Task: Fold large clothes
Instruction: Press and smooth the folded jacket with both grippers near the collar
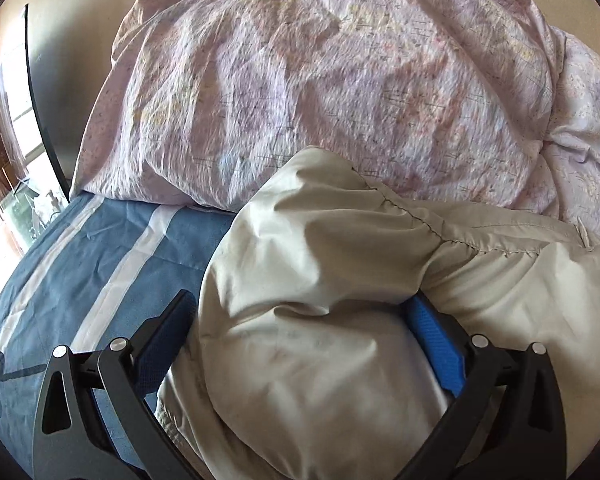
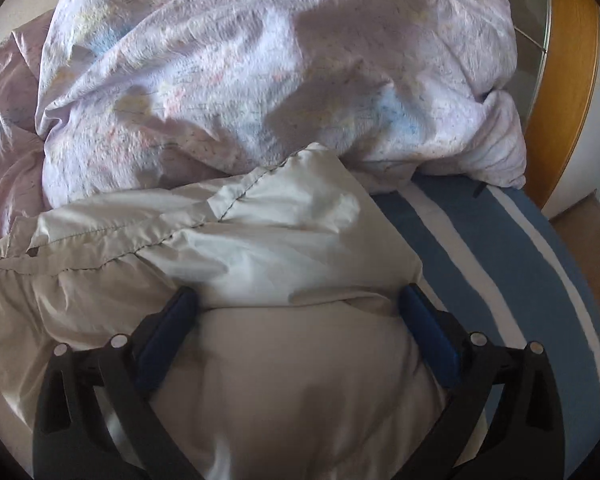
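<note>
A bed with a blue, white-striped sheet (image 1: 80, 264) carries everything. On it lies a puffy beige jacket (image 1: 300, 280), bunched, its stitched seam running across the top. The left gripper (image 1: 300, 344) has its jaws spread wide with jacket fabric bulging between them; the right gripper (image 2: 300, 336) likewise straddles a padded fold, jaws spread. Behind the jacket, touching it, a crumpled pale pink patterned duvet (image 2: 260, 80) is heaped.

Counts, both wrist views

1 beige padded garment (image 1: 324, 280), 1 pale pink printed duvet (image 1: 320, 80), 1 blue sheet with white stripes (image 1: 112, 248). 2 grippers: left gripper (image 1: 302, 316), right gripper (image 2: 298, 308), 2 blue-padded fingers each.
</note>
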{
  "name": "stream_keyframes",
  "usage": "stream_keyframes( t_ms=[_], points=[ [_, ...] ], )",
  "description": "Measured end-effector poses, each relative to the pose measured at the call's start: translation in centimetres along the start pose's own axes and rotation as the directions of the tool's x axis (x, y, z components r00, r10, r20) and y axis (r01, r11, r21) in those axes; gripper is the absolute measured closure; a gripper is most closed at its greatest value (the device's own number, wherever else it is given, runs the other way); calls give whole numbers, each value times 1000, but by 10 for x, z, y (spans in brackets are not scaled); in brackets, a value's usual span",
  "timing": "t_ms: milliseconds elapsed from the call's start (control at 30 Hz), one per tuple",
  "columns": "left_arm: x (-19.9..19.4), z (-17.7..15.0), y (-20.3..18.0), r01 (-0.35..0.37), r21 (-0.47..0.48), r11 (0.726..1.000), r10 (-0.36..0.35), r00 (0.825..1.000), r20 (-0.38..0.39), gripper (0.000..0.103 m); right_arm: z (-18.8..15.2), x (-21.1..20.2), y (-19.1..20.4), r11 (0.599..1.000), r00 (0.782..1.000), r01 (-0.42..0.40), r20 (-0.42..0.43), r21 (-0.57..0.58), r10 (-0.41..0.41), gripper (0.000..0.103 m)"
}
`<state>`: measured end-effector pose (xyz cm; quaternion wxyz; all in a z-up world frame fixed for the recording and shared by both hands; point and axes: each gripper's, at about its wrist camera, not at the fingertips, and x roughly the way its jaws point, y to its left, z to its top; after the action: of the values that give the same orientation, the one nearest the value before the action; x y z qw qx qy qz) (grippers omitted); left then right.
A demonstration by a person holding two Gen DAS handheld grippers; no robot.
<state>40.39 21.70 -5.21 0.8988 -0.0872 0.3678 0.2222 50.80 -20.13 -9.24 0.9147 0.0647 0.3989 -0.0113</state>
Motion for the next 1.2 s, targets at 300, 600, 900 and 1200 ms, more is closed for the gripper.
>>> stream_keyframes(
  t_ms=[300, 600, 900, 1200],
  points=[
    [29, 0, 24, 87, -114, 990, -98, 991, -96, 1, 1, 29, -5, 1000, 998, 1, -68, -11, -1, 2],
    [41, -5, 36, 121, -166, 979, -140, 984, -114, 1, 5, 42, -26, 1000, 997, -12, -71, 28, 14, 2],
    [-61, -40, 117, 289, -274, 917, -292, 956, 28, 1, -49, -68, -135, 880, 992, -126, 50, 458, 116, 2],
    [-105, -106, 137, 329, -432, 840, -381, 924, -38, 1, -123, -80, -146, 651, 907, -259, -51, 713, 417, 12]
  ],
)
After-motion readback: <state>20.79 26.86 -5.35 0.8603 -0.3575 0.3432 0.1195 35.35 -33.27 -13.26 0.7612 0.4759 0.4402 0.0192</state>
